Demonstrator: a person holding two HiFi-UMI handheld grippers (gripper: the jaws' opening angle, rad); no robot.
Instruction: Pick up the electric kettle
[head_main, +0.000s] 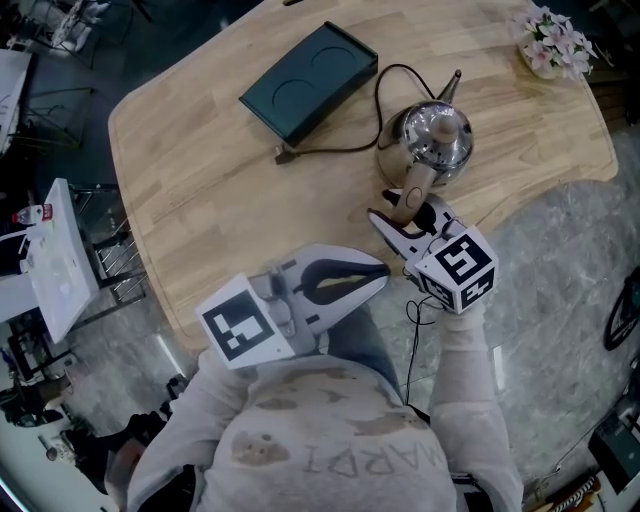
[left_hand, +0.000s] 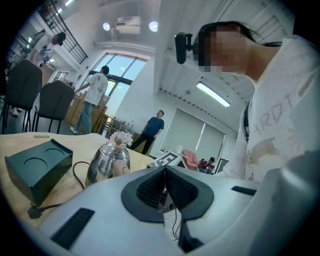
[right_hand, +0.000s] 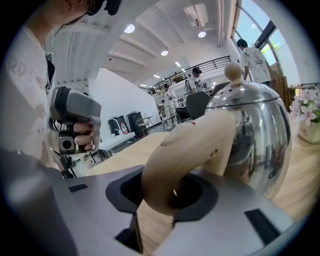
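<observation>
The electric kettle (head_main: 435, 140) is a shiny steel pot with a thin spout and a beige handle (head_main: 418, 185); it stands on the wooden table (head_main: 200, 150), right of centre. My right gripper (head_main: 400, 215) reaches in from the near side, with one jaw on each side of that handle. In the right gripper view the handle (right_hand: 185, 150) fills the gap between the dark pads of the right gripper (right_hand: 172, 192), and the kettle's body (right_hand: 255, 135) is just behind. My left gripper (head_main: 380, 275) hangs shut and empty off the table's near edge; in the left gripper view its pads (left_hand: 176, 189) meet, with the kettle (left_hand: 106, 162) beyond.
A dark green box-shaped base (head_main: 308, 80) lies at the back of the table, and its black cord (head_main: 378, 110) curls beside the kettle. A small bunch of pink flowers (head_main: 550, 40) sits at the far right corner. People stand in the room beyond.
</observation>
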